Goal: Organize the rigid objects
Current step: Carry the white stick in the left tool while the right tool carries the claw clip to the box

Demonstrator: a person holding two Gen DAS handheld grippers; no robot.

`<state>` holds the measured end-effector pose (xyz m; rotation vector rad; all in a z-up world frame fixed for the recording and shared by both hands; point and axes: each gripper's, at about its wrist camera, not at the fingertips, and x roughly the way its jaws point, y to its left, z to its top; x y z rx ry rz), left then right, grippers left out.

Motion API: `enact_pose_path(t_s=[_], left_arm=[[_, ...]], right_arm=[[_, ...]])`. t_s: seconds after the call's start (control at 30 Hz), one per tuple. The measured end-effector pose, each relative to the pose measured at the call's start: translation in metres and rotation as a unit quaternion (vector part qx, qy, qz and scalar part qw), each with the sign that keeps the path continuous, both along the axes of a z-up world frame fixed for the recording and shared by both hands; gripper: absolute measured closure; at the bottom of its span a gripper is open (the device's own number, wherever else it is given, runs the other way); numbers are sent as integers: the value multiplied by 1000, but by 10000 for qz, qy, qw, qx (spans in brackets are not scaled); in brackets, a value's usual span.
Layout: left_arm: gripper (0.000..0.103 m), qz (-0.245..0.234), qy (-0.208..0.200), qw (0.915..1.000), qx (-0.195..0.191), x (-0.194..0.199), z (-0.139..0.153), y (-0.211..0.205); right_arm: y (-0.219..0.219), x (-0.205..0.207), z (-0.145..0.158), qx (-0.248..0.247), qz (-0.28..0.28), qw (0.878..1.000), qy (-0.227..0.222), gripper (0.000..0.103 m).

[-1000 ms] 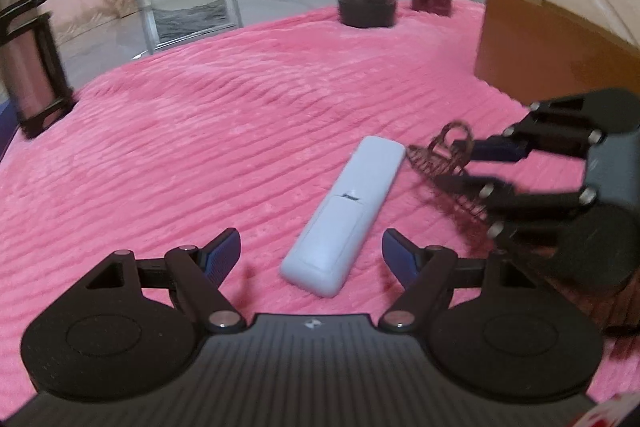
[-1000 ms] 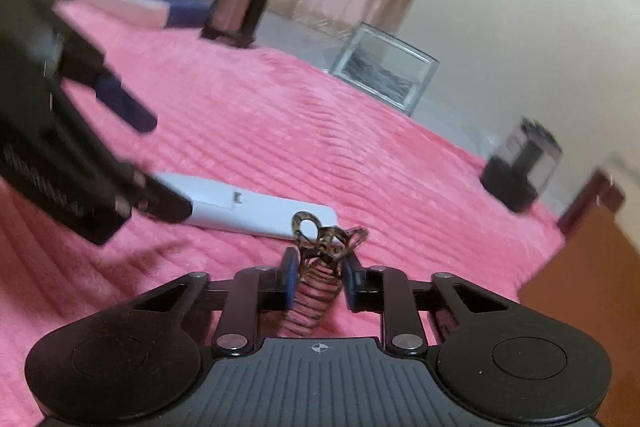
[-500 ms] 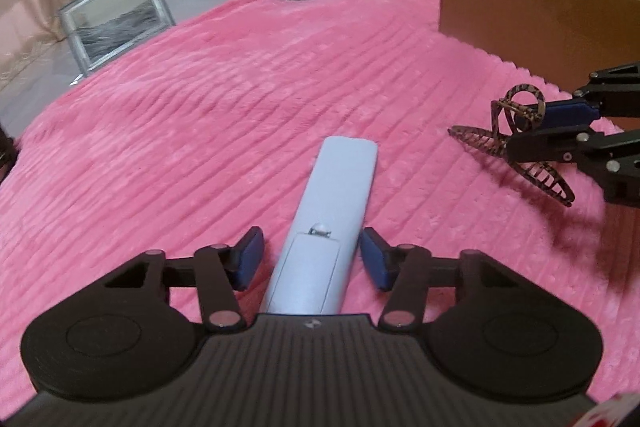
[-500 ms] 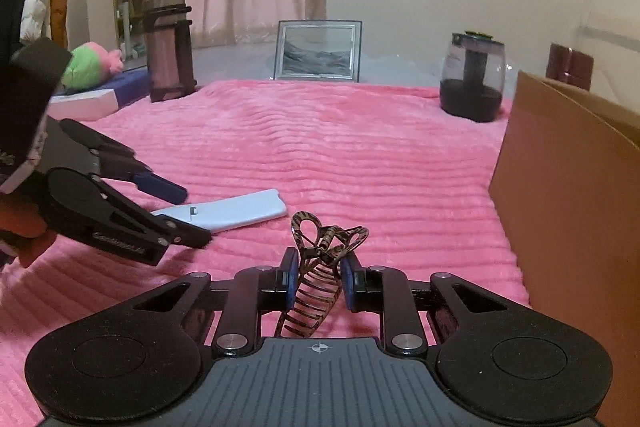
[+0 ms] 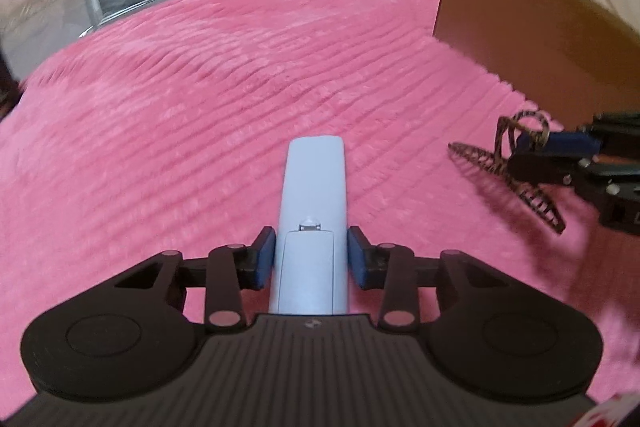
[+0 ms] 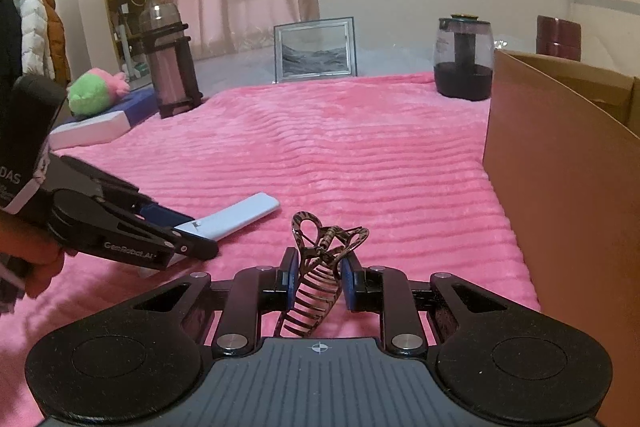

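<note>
Pink blanket [image 5: 200,107] underneath; my left gripper [image 5: 311,259] clamps the remote [image 5: 314,195], my right gripper [image 6: 318,283] pinches the hair claw [image 6: 320,267], both probably bound for the cardboard box [image 6: 568,187]

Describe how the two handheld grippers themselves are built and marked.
Both look alike: the left gripper and right gripper have matte black linkage arms with silver pivot pins, round black housings, a ribbed dark grey centre plate and blue finger pads. White "GenRobot.AI" lettering marks the left one's side in the right wrist view.
</note>
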<state>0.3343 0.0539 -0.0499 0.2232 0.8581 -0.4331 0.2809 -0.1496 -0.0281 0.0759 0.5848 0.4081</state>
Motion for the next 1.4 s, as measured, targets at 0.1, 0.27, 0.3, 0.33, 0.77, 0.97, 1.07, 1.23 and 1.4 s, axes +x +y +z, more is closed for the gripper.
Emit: enact_pose_path(t_s=[0.1, 0.27, 0.3, 0.33, 0.77, 0.97, 1.07, 1.23, 1.4], left_arm=[[70, 217, -6, 9996, -189, -25, 6, 1], [70, 451, -65, 9976, -523, -70, 19, 0], [70, 476, -78, 9972, -573, -78, 22, -1], [70, 502, -87, 9967, -632, -87, 25, -3], [70, 775, -198, 9924, -931, -168, 58, -21], [70, 795, -277, 9922, -916, -189, 69, -29], [70, 806, -333, 9921, -899, -196, 74, -33], [70, 793, -447, 9910, -981, -205, 86, -39], [70, 661, -589, 9896, -1137, -207, 102, -53]], right_arm=[[-5, -15, 4, 51, -7, 10000, 50, 85], [-14, -45, 13, 67, -25, 9999, 78, 85], [-15, -51, 15, 62, -13, 10000, 75, 85], [-16, -56, 17, 40, 1, 10000, 62, 85], [-37, -128, 49, 107, 100, 9998, -144, 85], [-47, -147, 63, 187, 135, 9992, -313, 85], [-52, -155, 70, 267, 147, 9987, -410, 85], [-67, -165, 85, 447, 183, 9969, -619, 85], [-97, -175, 103, 684, 42, 9939, -859, 85]])
